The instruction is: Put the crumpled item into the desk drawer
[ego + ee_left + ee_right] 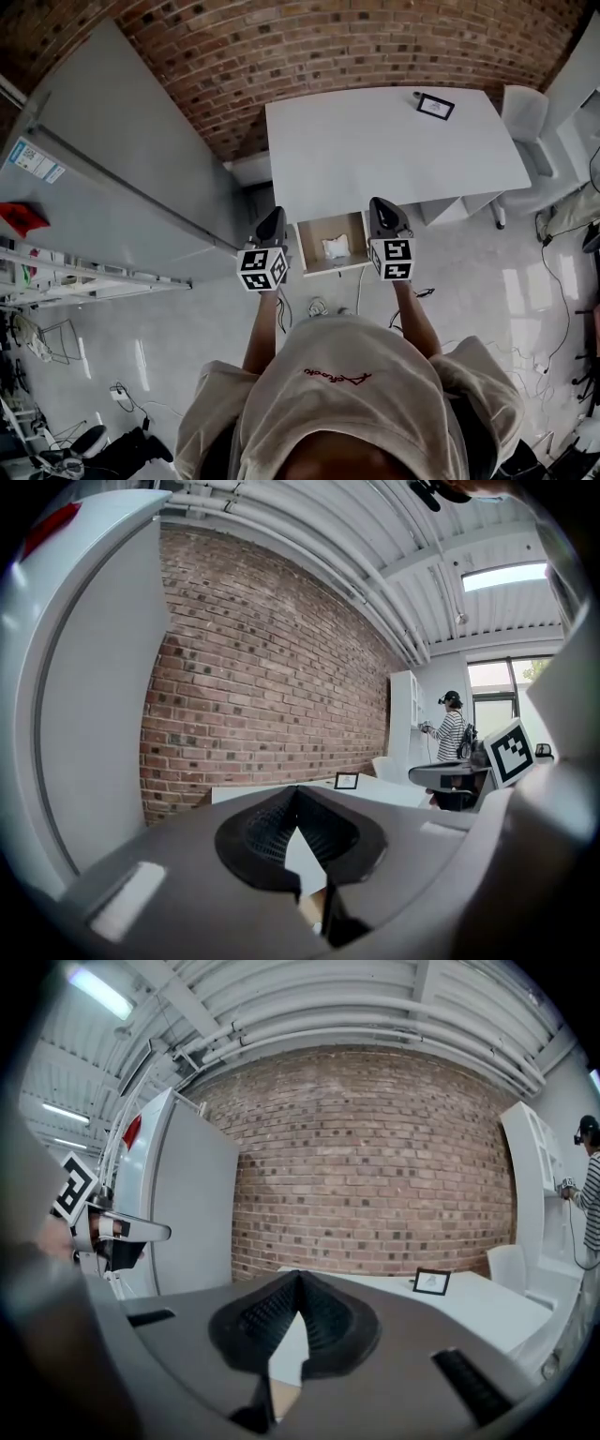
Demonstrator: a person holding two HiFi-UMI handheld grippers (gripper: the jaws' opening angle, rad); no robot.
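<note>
A white, wrinkled crumpled item lies in the open drawer.

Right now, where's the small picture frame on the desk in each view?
Head view: picture frame upper right, at the desk's far right corner.
Left gripper view: picture frame near centre, just above the jaws.
Right gripper view: picture frame right of centre, on the desk.
Shared landmark: brick wall behind the desk.

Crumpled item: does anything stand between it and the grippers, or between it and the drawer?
Nothing visible does. The crumpled item already lies inside the open drawer. The left gripper and right gripper, both shut and empty, flank the drawer in the head view.
</note>
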